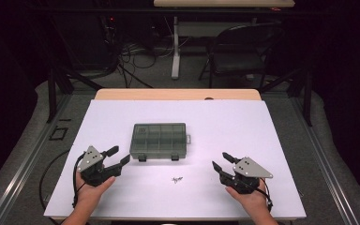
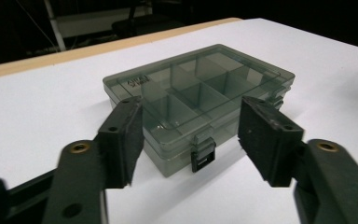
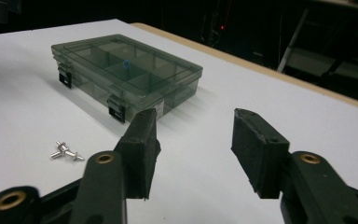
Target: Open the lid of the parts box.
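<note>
A smoky clear compartment box [image 1: 160, 139] lies shut on the white table top, its two black latches facing me. My left gripper [image 1: 118, 157] stands open just left of the box's near left corner, aimed at it. In the left gripper view the box [image 2: 200, 98] sits right beyond the open gripper [image 2: 193, 140], nothing between the pads. My right gripper [image 1: 221, 161] rests open at the near right, apart from the box. A few small silver screws [image 1: 177, 179] lie between both hands. In the right gripper view the screws [image 3: 66, 152] lie left of the open gripper [image 3: 193, 154], with the box [image 3: 126, 72] farther off.
The white sheet [image 1: 122, 119] covers a wooden table whose far edge [image 1: 178, 94] shows behind it. Beyond stand a folding chair [image 1: 243, 49], a table leg [image 1: 175, 47] and loose cables on the floor. Black cables trail from the left gripper off the table's near left.
</note>
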